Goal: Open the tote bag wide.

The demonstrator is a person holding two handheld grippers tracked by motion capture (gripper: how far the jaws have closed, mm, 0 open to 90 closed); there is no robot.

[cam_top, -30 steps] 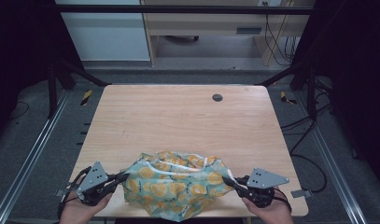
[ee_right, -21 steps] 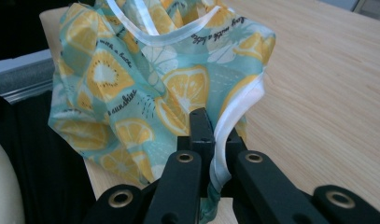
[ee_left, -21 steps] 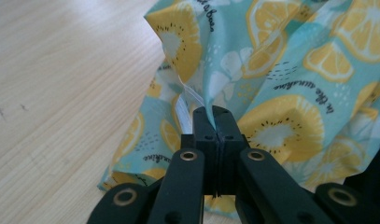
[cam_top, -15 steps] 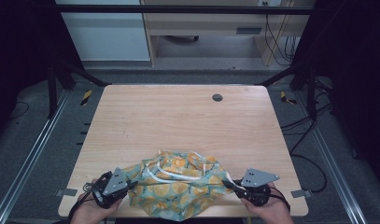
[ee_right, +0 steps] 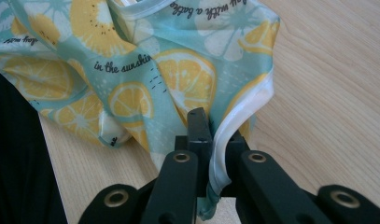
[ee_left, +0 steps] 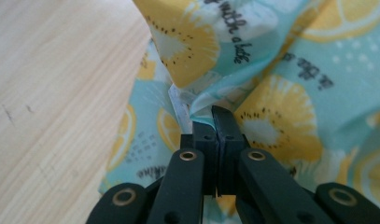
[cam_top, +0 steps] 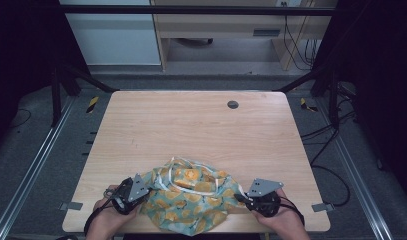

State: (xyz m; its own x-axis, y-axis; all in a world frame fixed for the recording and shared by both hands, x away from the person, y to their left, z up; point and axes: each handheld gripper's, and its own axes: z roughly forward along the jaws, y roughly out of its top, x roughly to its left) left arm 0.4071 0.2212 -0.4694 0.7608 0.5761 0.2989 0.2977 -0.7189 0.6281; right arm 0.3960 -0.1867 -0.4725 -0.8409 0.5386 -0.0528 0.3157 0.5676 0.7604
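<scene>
High view: we see the lemon-print cloth (cam_top: 191,197) bunched in a loose heap at the near edge of the wooden table (cam_top: 201,125), between the two hands. The left gripper (cam_top: 141,192) meets the cloth's left edge; the right gripper (cam_top: 243,197) meets its right edge. A white trim band loops across the top of the heap. A small dark round insert (cam_top: 233,104) sits in the far part of the table, well apart from the cloth.

Left gripper view: we note the left gripper (ee_left: 216,122) with its jaws pressed together, a fold of the cloth (ee_left: 281,70) pinched at their tips. Fabric drapes up and to the right; bare table (ee_left: 52,93) lies on the left.

Right gripper view: we note the right gripper (ee_right: 211,135) with the white-trimmed hem of the cloth (ee_right: 131,70) running down between its jaws. The jaws have just been easing apart slightly, yet the hem is clamped between them. Table (ee_right: 337,93) shows on the right.
</scene>
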